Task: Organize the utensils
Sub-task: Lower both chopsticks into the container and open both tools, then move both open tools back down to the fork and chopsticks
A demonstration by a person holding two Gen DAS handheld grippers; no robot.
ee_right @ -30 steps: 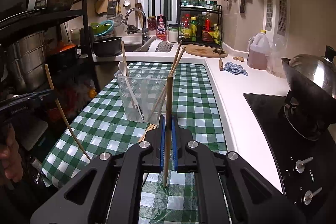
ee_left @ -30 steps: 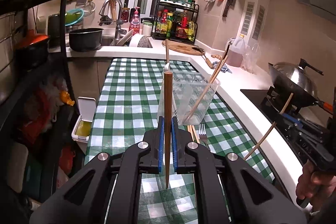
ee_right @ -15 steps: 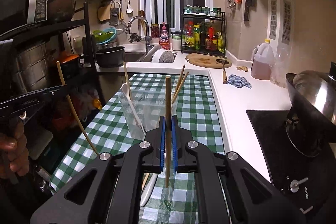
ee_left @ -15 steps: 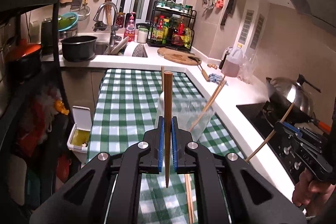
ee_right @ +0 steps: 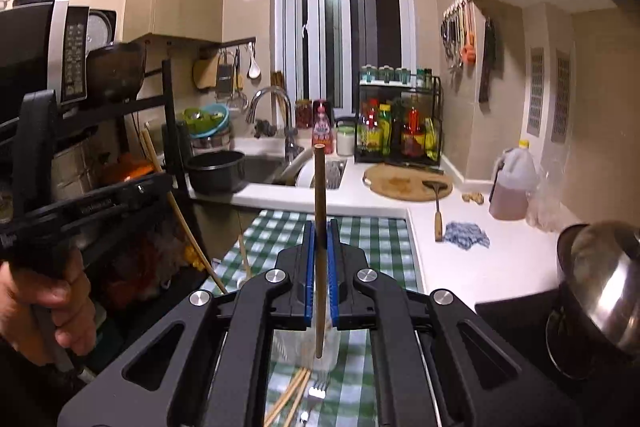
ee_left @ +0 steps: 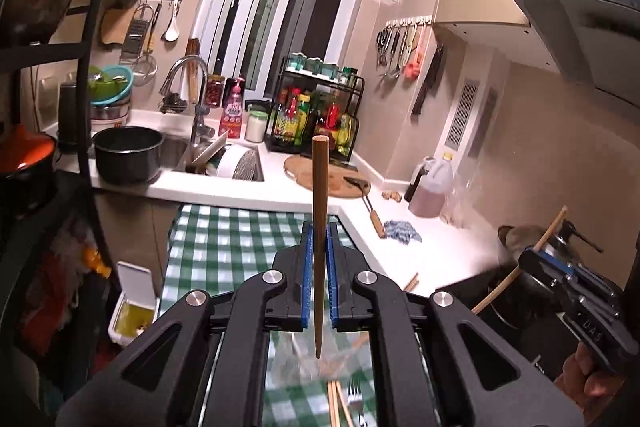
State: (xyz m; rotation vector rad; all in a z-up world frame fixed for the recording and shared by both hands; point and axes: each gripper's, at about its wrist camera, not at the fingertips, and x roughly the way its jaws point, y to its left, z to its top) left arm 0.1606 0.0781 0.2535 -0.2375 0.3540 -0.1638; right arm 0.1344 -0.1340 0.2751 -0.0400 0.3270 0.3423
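My left gripper [ee_left: 319,247] is shut on a brown wooden chopstick [ee_left: 320,187] that stands upright between its blue pads. My right gripper [ee_right: 319,247] is shut on a second chopstick [ee_right: 319,195], also upright. Both are held high over the green checked tablecloth [ee_left: 224,243]. The clear plastic utensil holder [ee_left: 308,359] shows below, behind the jaws, with chopsticks in it. Loose chopsticks [ee_right: 292,399] and a fork [ee_right: 318,389] lie on the cloth in front of it. In the left wrist view the right gripper [ee_left: 536,259] appears at the right with its chopstick [ee_left: 520,267].
A sink [ee_left: 176,155] with a black pot [ee_left: 128,153], a condiment rack [ee_left: 316,115] and a round cutting board [ee_left: 332,179] line the back counter. A wok [ee_right: 600,283] on the stove stands to the right. A black shelf rack [ee_right: 120,131] stands left.
Both grippers have risen with their chopsticks. The utensil holder has dropped low in both views and is now mostly behind the jaws.
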